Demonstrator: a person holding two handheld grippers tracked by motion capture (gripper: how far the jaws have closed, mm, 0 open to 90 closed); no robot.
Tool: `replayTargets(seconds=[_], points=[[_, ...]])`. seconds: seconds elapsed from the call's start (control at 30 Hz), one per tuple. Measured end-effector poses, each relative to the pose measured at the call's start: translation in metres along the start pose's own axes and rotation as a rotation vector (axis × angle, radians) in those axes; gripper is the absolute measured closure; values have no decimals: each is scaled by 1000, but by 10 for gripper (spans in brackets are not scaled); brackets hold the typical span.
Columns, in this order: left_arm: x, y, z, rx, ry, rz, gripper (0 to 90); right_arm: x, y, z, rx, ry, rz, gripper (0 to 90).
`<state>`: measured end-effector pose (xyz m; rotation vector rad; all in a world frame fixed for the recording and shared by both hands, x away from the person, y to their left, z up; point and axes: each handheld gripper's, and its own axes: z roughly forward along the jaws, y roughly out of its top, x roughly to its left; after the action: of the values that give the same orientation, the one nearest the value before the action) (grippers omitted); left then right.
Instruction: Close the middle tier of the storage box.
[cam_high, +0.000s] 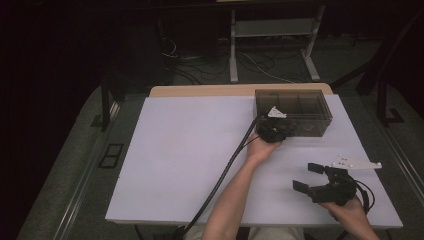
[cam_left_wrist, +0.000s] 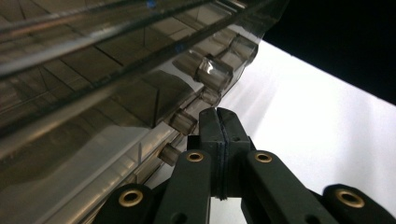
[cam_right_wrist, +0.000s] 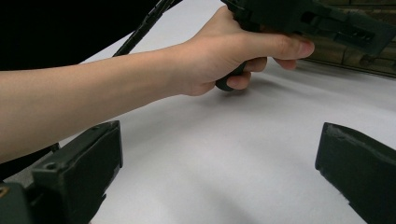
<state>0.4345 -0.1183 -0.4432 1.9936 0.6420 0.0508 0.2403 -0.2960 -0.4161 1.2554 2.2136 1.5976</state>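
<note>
A smoky transparent box (cam_high: 292, 112) with several compartments stands at the back right of the white table (cam_high: 190, 160). My left gripper (cam_high: 274, 129) is at the box's front left corner. In the left gripper view its jaws (cam_left_wrist: 219, 114) are pressed together with nothing between them, their tips right beside the small clear knuckles along the box's (cam_left_wrist: 93, 84) edge. My right gripper (cam_high: 307, 176) rests low at the front right, well apart from the box. Its jaws (cam_right_wrist: 219, 158) stand wide open over bare table, facing the person's left hand (cam_right_wrist: 224, 51).
The left gripper's black cable (cam_high: 225, 175) runs diagonally across the table to the front edge. Beyond the back edge stand a metal frame (cam_high: 272, 30) and loose floor cables (cam_high: 200, 65). The table's left half is bare white surface.
</note>
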Motion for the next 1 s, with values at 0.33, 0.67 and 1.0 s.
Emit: replayTargets(seconds=[0.33, 0.67, 1.0], points=[[-11, 1, -2, 22, -42, 36, 849, 0, 0, 0, -2, 0, 1, 2], [-19, 5, -23, 4, -115, 88, 650, 0, 1, 0, -3, -3, 0, 2], [-24, 5, -46, 29, -149, 129, 426, 0, 2, 0, -3, -6, -1, 2]])
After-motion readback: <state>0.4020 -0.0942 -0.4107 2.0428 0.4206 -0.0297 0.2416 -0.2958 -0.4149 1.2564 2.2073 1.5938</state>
